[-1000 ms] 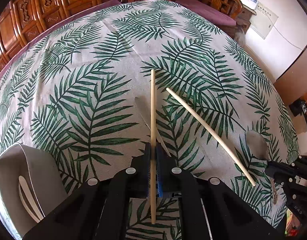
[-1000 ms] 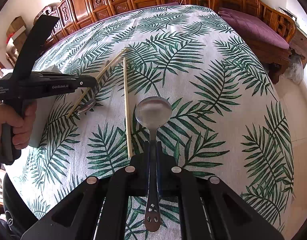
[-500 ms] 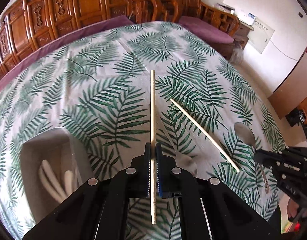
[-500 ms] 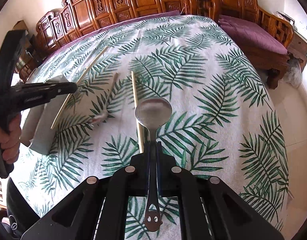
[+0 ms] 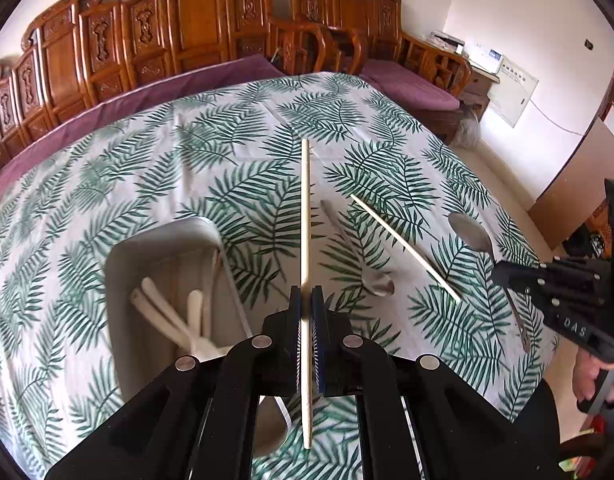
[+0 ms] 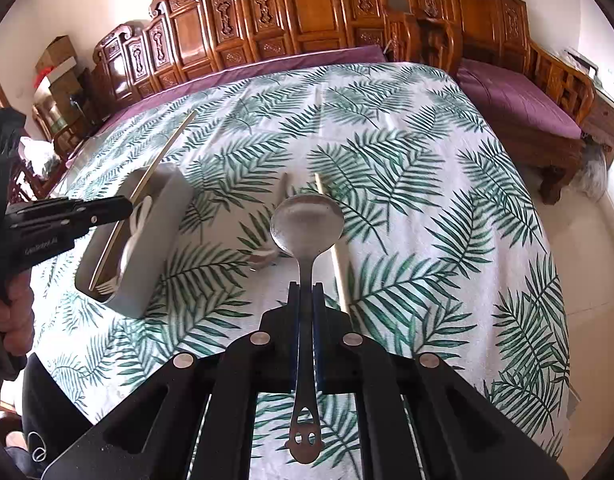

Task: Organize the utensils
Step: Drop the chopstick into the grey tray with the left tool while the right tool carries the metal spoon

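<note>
L gripper [image 5: 305, 304] clamps chopstick [image 5: 305, 216], now lifted over grey tray [image 5: 163, 236] at near left. R gripper [image 6: 305, 300] clamps spoon [image 6: 307, 228], raised too. 2nd chopstick [image 5: 403, 246], 2nd spoon [image 5: 377, 284] remain on cloth. Drop-off likely next.

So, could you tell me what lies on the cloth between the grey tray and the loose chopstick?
A metal spoon lies there, clearest in the left wrist view.

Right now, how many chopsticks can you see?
2. One chopstick is pinched in the left gripper; the other chopstick lies on the tablecloth. More may hide in the utensil tray.
</note>
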{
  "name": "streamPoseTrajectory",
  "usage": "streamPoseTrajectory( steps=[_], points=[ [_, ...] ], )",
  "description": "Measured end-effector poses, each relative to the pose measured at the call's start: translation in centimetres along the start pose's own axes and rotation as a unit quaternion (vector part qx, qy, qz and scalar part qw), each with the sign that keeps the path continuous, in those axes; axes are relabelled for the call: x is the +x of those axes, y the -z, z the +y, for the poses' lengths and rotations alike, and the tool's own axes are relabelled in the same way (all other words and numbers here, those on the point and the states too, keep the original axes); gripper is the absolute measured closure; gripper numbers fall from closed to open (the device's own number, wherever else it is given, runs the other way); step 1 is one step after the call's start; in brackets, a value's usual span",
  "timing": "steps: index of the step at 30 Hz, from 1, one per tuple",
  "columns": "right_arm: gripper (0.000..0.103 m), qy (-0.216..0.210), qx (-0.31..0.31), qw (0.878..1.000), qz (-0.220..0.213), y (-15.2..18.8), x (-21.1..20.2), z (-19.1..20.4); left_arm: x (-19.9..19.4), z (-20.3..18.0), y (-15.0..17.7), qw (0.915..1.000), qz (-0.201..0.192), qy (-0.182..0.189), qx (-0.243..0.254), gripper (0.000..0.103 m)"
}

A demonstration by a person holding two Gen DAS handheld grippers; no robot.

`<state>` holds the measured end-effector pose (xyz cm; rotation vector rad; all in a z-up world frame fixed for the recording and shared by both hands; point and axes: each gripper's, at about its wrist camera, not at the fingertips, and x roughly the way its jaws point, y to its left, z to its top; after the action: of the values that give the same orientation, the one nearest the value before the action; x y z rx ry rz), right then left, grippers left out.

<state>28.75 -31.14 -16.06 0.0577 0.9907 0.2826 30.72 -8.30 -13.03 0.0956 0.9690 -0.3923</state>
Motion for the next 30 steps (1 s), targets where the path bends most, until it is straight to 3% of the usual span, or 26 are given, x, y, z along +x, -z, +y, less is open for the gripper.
streamPoseTrajectory(
  steps=[10,30],
  points=[
    [0.096,-0.010,-0.021,1.000,-0.005,-0.6,-0.6,3.6,-2.7,2.8,2.1,0.9997,-0.015,-0.011,-0.017,0.098],
    [0.096,-0.034,-0.071,0.997,0.013,-2.0,1.4,10.0,-1.5,8.9,4.8,0.9969,0.002,-0.032,-0.072,0.098]
  ],
)
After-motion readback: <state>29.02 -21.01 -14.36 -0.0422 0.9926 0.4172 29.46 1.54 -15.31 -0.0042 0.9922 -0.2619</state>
